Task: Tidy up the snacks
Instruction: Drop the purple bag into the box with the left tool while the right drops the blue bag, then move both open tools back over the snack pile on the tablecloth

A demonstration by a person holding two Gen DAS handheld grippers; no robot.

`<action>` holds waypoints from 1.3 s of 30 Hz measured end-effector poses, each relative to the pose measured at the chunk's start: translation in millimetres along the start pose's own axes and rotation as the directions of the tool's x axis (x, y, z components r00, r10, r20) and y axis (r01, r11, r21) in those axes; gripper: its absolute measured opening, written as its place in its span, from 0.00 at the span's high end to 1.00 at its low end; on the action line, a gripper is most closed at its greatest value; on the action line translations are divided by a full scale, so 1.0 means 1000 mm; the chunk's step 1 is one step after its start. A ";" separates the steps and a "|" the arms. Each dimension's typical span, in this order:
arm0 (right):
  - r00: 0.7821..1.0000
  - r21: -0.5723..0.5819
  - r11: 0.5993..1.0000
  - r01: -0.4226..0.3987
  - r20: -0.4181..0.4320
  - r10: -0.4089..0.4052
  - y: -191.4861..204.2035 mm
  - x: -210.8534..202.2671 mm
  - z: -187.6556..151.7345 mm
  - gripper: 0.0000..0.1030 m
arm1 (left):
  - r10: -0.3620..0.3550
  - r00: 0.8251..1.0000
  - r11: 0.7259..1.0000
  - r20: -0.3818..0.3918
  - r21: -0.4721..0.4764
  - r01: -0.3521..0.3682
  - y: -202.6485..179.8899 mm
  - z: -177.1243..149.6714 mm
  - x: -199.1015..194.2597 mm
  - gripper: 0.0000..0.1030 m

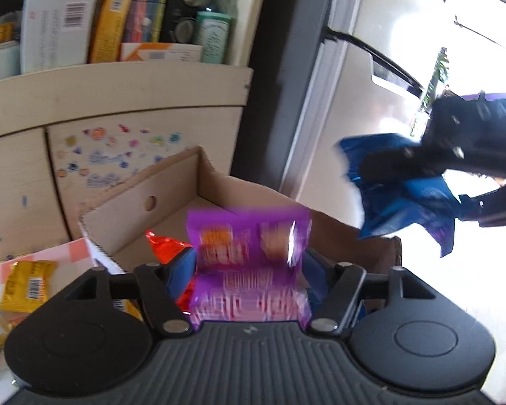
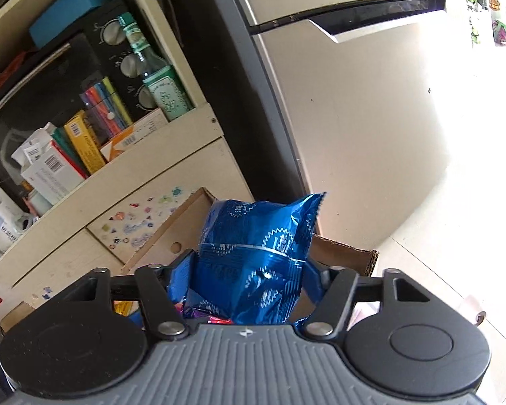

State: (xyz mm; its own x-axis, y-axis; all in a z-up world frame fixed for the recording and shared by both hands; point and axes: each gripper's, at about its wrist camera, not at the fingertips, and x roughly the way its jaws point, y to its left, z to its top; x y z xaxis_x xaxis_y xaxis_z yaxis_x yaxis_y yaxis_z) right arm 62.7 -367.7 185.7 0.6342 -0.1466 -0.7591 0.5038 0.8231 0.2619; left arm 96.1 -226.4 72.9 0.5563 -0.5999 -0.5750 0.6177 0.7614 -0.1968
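A purple snack packet (image 1: 249,236) stands upright between the fingers of my left gripper (image 1: 249,258), over an open cardboard box (image 1: 172,182). The packet is smeared while the fingers are sharp, and it looks loose between the blue pads. A red packet (image 1: 165,244) lies in the box beside the left finger. My right gripper (image 2: 253,263) is shut on the waist of a puffy blue foil packet (image 2: 256,236), above the box's far rim (image 2: 347,253). The left wrist view shows that gripper (image 1: 388,168) at the right, with the blue packet (image 1: 404,199) hanging from it.
A beige cupboard (image 1: 118,98) rises behind the box, its shelf packed with cartons and a green-labelled bottle (image 2: 162,84). A pale fridge door (image 2: 371,118) fills the right. A yellow packet (image 1: 28,285) lies on a checked cloth at the left.
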 end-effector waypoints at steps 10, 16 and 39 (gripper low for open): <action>1.000 0.042 0.999 -0.026 -0.007 0.027 -0.003 -0.004 0.001 0.16 | 0.045 0.999 0.998 -0.005 -0.037 -0.046 0.010 0.007 -0.014 0.13; 0.998 0.032 0.998 -0.056 -0.025 0.057 0.002 -0.002 0.000 0.14 | 0.074 0.997 0.997 -0.001 -0.039 -0.074 0.023 0.014 -0.034 0.12; 0.966 -0.161 0.965 -0.207 -0.187 0.176 0.036 -0.004 -0.046 0.11 | 0.169 0.975 0.983 -0.147 -0.046 -0.177 0.094 -0.026 -0.086 0.10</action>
State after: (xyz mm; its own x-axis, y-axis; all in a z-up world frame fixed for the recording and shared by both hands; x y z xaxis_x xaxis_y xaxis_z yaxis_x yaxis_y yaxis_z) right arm 51.3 -312.6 171.0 0.5920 0.1059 -0.7990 0.2606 0.9129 0.3141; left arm 91.6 -96.4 82.9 0.5645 -0.4198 -0.7107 0.4830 0.8662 -0.1280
